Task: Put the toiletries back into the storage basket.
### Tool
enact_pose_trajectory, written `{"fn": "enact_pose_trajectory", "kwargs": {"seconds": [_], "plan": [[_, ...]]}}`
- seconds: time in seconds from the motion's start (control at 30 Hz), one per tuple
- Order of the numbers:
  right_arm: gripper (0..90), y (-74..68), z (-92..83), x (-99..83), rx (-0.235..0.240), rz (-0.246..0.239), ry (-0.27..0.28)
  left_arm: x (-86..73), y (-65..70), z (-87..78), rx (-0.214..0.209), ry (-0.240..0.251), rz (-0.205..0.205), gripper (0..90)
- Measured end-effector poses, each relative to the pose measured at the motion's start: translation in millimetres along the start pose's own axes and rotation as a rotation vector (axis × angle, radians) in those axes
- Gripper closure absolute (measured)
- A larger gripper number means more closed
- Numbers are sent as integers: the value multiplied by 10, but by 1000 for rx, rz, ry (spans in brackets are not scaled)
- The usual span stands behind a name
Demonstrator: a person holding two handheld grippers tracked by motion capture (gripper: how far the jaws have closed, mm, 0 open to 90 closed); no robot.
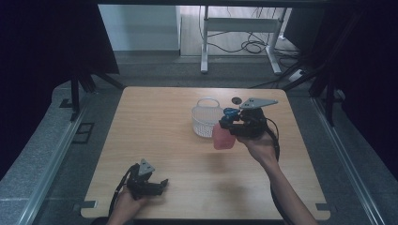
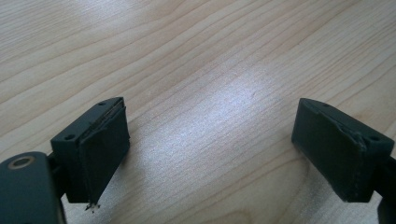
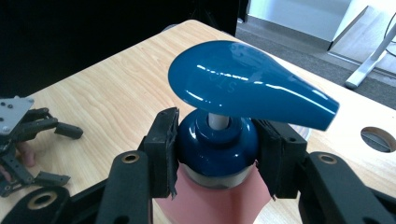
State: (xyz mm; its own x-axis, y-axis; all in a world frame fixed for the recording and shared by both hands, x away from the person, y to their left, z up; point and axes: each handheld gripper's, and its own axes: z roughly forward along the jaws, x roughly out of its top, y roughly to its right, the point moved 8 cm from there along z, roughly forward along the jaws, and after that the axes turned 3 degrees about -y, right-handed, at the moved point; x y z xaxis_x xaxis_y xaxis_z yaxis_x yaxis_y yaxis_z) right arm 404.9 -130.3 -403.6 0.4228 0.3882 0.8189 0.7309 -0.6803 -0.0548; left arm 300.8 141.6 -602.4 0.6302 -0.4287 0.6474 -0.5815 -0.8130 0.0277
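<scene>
High view: light wood-grain desk (image 1: 155, 154), rounded corners. Right gripper (image 1: 228, 123) holds a pink pump bottle (image 1: 222, 137) lifted off the desk, just beside a white mesh basket (image 1: 204, 117) near desk centre; dark round hole (image 1: 236, 100) in the desk just behind the basket. Left gripper (image 1: 157, 186) sits low at the desk's near edge, well apart from the basket, jaws spread. Left gripper view: flat black rectangular pads (image 2: 100, 149) wide apart, nothing between them, bare wood grain underneath. Right gripper view: jaws clamped on the bottle's glossy blue collar (image 3: 215, 142), one on each side; smooth teardrop-shaped blue pump head (image 3: 247, 84) above, matte pink body (image 3: 210, 200) below. Left gripper (image 3: 28, 140) visible far-left on the desk.
</scene>
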Motion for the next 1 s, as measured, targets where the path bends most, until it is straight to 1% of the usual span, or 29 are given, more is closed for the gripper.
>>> {"fn": "enact_pose_trajectory", "kwargs": {"seconds": [0.23,0.33,0.5,0.67,1.0], "plan": [[530,61,22,120,-16,6,5,0,0,-1,0,-1,0,107],[530,78,39,204,-25,0,11,-2,-3,-2,0,-3,3,107],[530,88,67,287,-36,-13,12,-1,-3,-1,-1,-2,2,107],[530,106,123,404,-46,-21,18,-1,-2,-1,-1,-2,3,107],[530,162,233,532,-62,-26,21,-1,-2,0,0,0,3,107]]}}
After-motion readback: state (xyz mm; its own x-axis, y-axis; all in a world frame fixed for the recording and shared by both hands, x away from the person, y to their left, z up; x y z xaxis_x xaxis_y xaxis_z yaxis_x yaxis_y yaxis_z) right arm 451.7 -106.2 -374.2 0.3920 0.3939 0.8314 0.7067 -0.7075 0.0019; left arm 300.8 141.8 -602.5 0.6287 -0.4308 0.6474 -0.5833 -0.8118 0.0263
